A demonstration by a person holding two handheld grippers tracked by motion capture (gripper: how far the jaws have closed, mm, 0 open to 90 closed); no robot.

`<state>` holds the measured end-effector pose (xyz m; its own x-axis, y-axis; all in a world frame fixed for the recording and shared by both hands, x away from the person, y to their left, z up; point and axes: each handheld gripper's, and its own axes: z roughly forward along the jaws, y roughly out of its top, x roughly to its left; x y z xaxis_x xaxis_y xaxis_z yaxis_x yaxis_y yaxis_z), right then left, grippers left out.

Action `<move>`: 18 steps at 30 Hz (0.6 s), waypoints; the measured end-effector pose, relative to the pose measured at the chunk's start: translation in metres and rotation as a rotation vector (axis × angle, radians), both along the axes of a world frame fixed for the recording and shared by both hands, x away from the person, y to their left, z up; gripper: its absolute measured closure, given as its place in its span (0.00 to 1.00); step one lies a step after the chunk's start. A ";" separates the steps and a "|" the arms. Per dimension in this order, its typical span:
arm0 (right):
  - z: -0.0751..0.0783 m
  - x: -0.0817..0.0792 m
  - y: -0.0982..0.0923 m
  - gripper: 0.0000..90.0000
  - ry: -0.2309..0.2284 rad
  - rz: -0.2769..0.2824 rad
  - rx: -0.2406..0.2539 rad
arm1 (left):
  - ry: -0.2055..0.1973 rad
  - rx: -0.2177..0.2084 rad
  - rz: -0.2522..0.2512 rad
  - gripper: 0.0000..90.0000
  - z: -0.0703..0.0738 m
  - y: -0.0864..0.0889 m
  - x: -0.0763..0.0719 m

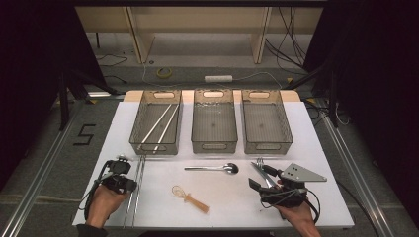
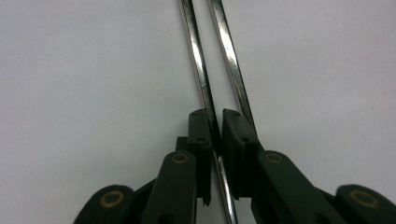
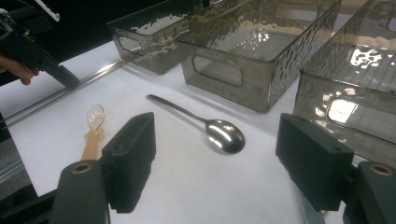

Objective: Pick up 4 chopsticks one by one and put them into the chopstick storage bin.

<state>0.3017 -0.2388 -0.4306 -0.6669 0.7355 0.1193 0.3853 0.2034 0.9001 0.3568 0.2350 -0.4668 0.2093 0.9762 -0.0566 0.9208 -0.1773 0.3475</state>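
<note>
Two long metal chopsticks (image 1: 134, 197) lie side by side near the table's left front. My left gripper (image 1: 129, 183) is shut on one chopstick (image 2: 198, 60), which runs between its jaws (image 2: 215, 116). The second chopstick (image 2: 229, 56) passes just outside the right jaw. My right gripper (image 1: 261, 177) rests at the right front with its jaws wide apart and nothing between them (image 3: 212, 140). A metal spoon (image 1: 217, 168) (image 3: 224, 135) lies on the white table ahead of it. A thin metal utensil, seemingly a fork (image 1: 258, 165), lies beside the right gripper.
Three clear grey bins stand in a row at the back: the left bin (image 1: 143, 123) holds two pale chopsticks (image 1: 159, 126), the middle bin (image 1: 213, 145) and right bin (image 1: 267, 145) look bare. A small whisk with a wooden handle (image 1: 190, 198) (image 3: 93, 126) lies at centre front.
</note>
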 end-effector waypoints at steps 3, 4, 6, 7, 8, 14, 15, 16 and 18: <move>0.000 0.000 0.000 0.33 -0.001 0.002 -0.001 | -0.001 -0.011 0.007 0.91 0.000 0.002 0.000; 0.000 0.000 0.000 0.33 0.000 0.001 -0.001 | -0.003 -0.016 0.011 0.91 0.000 0.002 0.000; 0.000 0.000 0.000 0.33 -0.001 0.001 0.000 | -0.002 -0.022 0.014 0.92 0.000 0.003 0.000; 0.000 0.000 0.000 0.33 -0.001 0.001 0.000 | -0.001 -0.027 0.018 0.92 0.000 0.003 0.000; 0.000 0.000 0.000 0.33 0.000 0.000 0.000 | -0.001 -0.030 0.019 0.92 0.000 0.004 0.000; 0.000 0.000 0.000 0.33 0.000 0.003 -0.001 | -0.001 -0.032 0.018 0.93 0.000 0.004 0.000; 0.000 0.000 0.000 0.33 0.000 0.003 -0.001 | -0.001 -0.033 0.018 0.93 0.000 0.004 0.000; 0.000 0.000 0.000 0.33 0.000 0.002 -0.002 | -0.001 -0.033 0.018 0.93 0.000 0.005 0.000; 0.000 0.000 0.000 0.33 0.001 0.001 0.000 | -0.002 -0.038 0.021 0.93 0.000 0.005 0.000</move>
<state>0.3019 -0.2389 -0.4306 -0.6676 0.7348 0.1202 0.3859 0.2034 0.8998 0.3566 0.2400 -0.4668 0.1889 0.9776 -0.0928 0.9235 -0.1447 0.3553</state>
